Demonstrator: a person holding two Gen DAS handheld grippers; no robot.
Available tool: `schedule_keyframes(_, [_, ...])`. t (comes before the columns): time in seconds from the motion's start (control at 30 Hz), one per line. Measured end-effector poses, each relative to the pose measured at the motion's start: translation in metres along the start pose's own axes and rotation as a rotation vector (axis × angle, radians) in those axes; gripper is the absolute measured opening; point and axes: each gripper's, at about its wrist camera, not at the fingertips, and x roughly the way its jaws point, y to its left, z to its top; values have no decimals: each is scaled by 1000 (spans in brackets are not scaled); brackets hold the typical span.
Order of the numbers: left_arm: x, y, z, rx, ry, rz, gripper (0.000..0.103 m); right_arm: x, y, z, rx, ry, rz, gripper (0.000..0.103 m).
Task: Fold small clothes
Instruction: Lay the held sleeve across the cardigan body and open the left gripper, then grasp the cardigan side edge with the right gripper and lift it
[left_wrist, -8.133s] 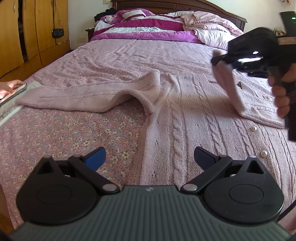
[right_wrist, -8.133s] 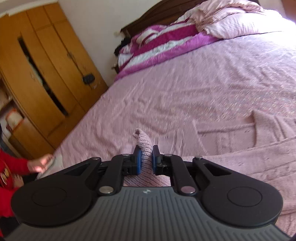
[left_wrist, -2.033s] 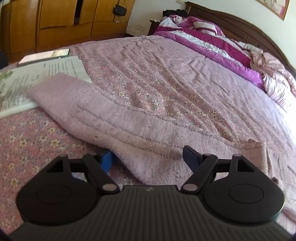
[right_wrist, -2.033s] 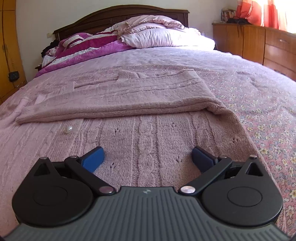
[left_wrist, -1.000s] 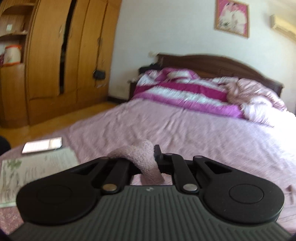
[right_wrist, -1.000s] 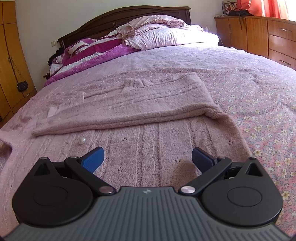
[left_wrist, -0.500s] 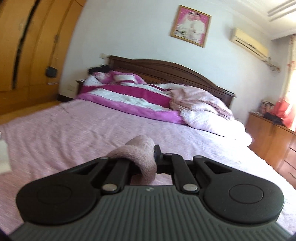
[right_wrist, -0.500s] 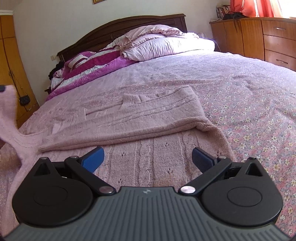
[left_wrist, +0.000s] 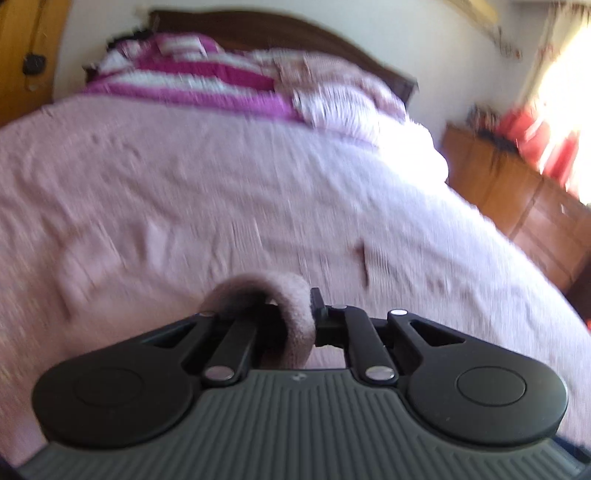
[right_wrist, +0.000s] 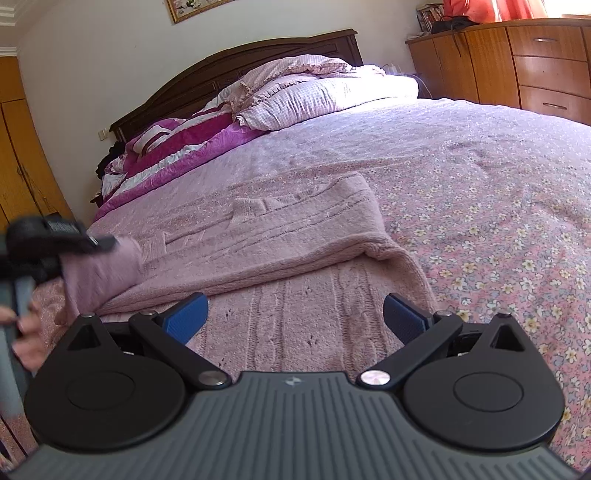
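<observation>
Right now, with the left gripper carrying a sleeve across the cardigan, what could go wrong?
The left gripper pinches only a narrow bit of the sleeve, so it might slip out mid-carry. The right gripper is open above the cardigan, pinning nothing, so the pull could drag the first fold askew.

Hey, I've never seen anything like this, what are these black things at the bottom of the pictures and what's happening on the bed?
There is no robot here: a person holds a pinching tool in each hand, each with a camera looking along its two fingers. The blurred picture comes from the left tool, which is shut on a sleeve of a pink knitted cardigan. The sharper picture comes from the right tool, open and empty above that cardigan, which lies partly folded on the flowered bedspread. At its left edge you see the left tool carrying the sleeve across.
</observation>
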Motion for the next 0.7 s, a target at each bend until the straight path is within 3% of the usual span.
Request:
schedule_keyframes(0.03, [4,0,-6,-1,49,-25,11,1,-1,-1,8,5,0,103])
schedule_keyframes(0.13, [7,1,-22,-19,137,-78,32,6,-1,-2,49,27,20,103])
schedule_keyframes(0.3, [-15,0,-30,52,160,-68,59,15,9,6,73,45,84,103])
schedule_keyframes(0.57, [-59,30,-28,50,158,-21,59,41,43,25,77,112,232,103])
schedule_keyframes(0.7, [-77,50,-29,36,149,56,59,59,68,30,63,185,305,97])
